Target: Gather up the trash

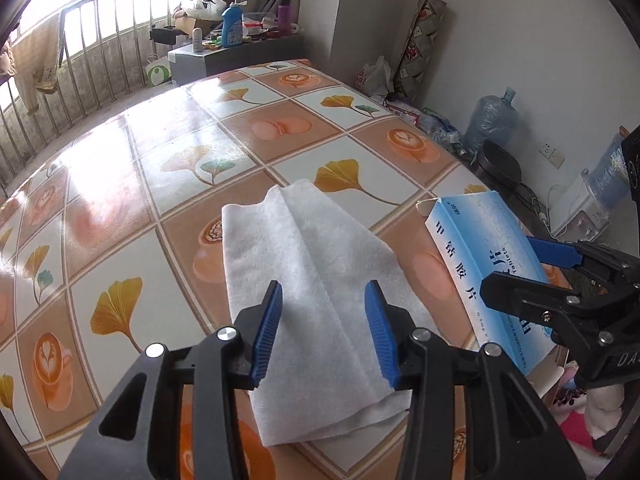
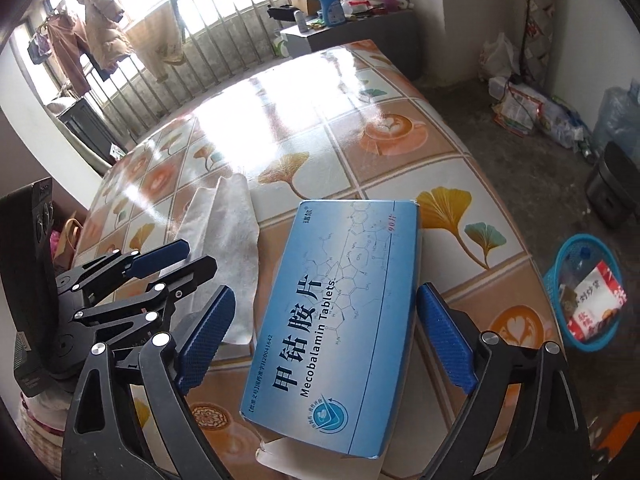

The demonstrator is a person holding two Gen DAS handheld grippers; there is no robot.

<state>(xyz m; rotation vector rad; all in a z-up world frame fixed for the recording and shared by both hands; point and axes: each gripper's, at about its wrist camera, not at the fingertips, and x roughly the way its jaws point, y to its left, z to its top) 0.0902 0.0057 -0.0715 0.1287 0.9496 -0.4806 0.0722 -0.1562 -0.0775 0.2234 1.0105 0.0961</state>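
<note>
A white tissue (image 1: pixel 316 296) lies flat on the tiled-pattern table (image 1: pixel 160 168); my left gripper (image 1: pixel 325 334) is open just above its near half, a finger on each side. A blue Mecobalamin tablet box (image 2: pixel 340 320) lies to the tissue's right near the table's right edge. My right gripper (image 2: pixel 340 338) is open and straddles the box, its fingers apart from the box's sides. The box (image 1: pixel 484 264) and the right gripper (image 1: pixel 532 272) show at the right of the left wrist view; the tissue (image 2: pixel 228 240) and left gripper (image 2: pixel 176 264) show at the left of the right wrist view.
A blue basket (image 2: pixel 588 292) holding wrappers stands on the floor to the right of the table. A black bin (image 1: pixel 500 164), a water jug (image 1: pixel 492 116) and bags sit along the right wall. A cluttered cabinet (image 1: pixel 236 52) stands beyond the table's far end.
</note>
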